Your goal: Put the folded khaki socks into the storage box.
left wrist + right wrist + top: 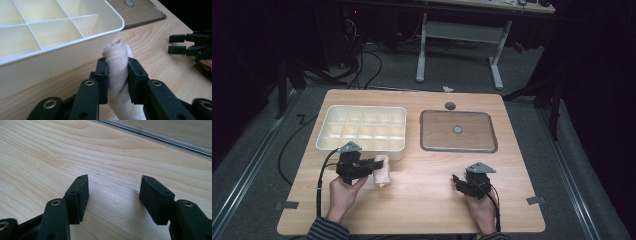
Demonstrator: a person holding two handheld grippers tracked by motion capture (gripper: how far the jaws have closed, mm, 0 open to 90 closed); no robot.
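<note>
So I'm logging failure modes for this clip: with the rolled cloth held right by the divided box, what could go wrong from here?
1. The left gripper pinches the rolled cloth mid-length, so its loose ends may unroll or sag.
2. The cloth sits close to the divided box wall; it could snag on the rim.
3. The compartments look narrow, so the roll might straddle a divider.

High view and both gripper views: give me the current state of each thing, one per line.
left gripper: shut on the rolled cloth
rolled cloth: rolled up, pinched between the jaws, just outside the divided box
divided box: lid off, visible compartments empty
clear lid: lying flat on the table beside the box
right gripper: open, nothing between its jaws, low over the table
</note>
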